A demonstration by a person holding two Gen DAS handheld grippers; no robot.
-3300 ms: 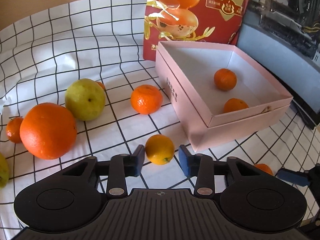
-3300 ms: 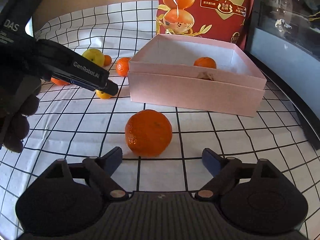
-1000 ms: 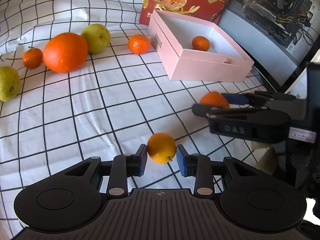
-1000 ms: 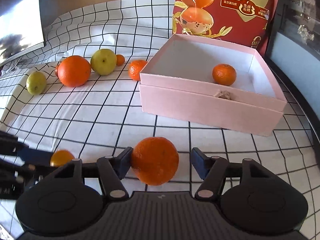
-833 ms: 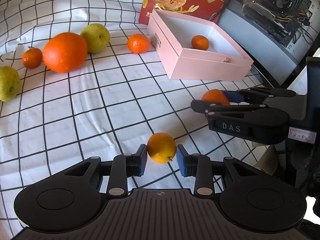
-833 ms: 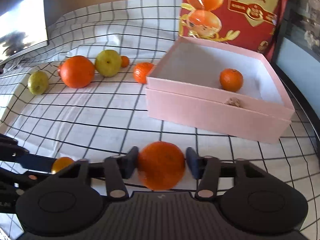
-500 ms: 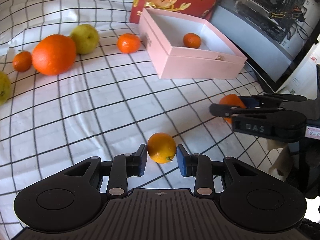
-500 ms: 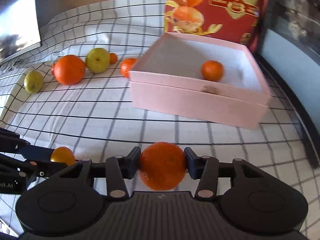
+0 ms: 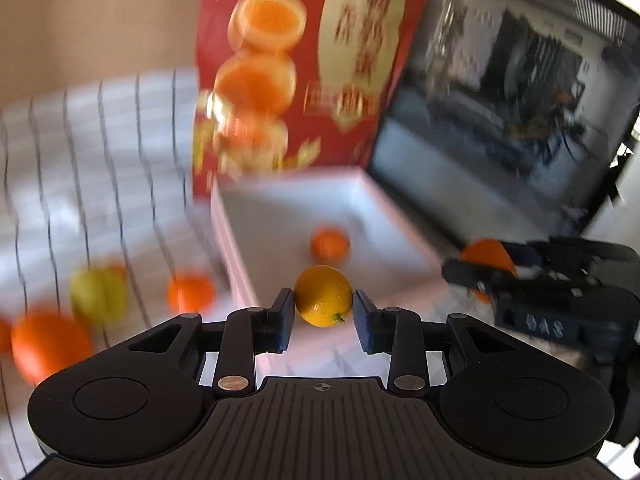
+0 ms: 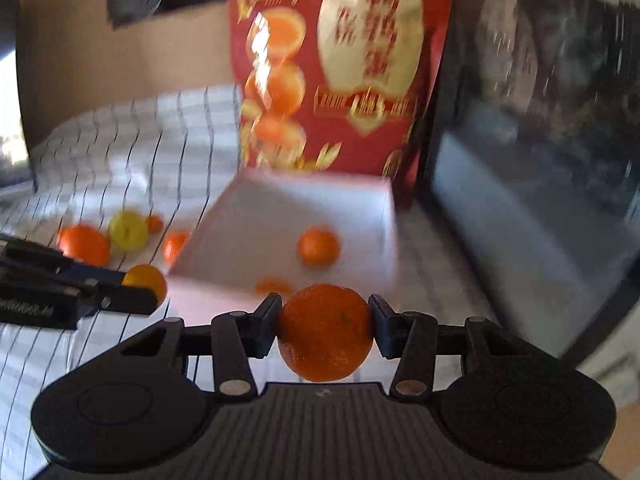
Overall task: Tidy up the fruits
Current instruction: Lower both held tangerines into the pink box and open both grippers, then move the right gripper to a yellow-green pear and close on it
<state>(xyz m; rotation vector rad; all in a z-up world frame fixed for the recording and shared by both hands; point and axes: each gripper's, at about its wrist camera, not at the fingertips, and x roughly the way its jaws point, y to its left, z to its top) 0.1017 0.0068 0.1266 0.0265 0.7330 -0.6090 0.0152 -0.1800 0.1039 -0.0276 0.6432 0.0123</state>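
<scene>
Left wrist view: the left gripper (image 9: 324, 316) has its fingers (image 9: 283, 319) closed on a small yellow-orange citrus (image 9: 323, 295), pads pressing both sides and the fruit clear of the cloth. Just beyond it lies the open pink box (image 9: 236, 248), with one small mandarin (image 9: 330, 244) on its white floor. To the right, the right gripper (image 9: 480, 270) reaches in from the edge, an orange fruit showing between its fingers near the box's right corner. Left of the box, on the cloth, sit a loose mandarin (image 9: 190, 294), a green-yellow pear (image 9: 98, 292) and a large orange (image 9: 50, 346), all blurred. Behind the box a red gift bag (image 9: 308, 76) printed with oranges stands upright. Beside it on the right is a dark glass-fronted case (image 9: 500, 120). The desk is covered by a white cloth with a black grid (image 9: 100, 160); a tan wall (image 9: 100, 20) rises behind.

Right wrist view: the right gripper's fingers (image 10: 267, 330) grip a bigger orange mandarin (image 10: 326, 332) on both sides, held in front of the box's near wall. In the box (image 10: 280, 204) lies the small mandarin (image 10: 319, 246), with another orange patch (image 10: 274, 285) by the near wall, too blurred to name. At the left, the left gripper (image 10: 136, 292) enters with the yellow-orange citrus (image 10: 146, 278) at its tip. Beyond it lie the large orange (image 10: 84, 244), the pear (image 10: 128, 230) and the loose mandarin (image 10: 175, 245).
</scene>
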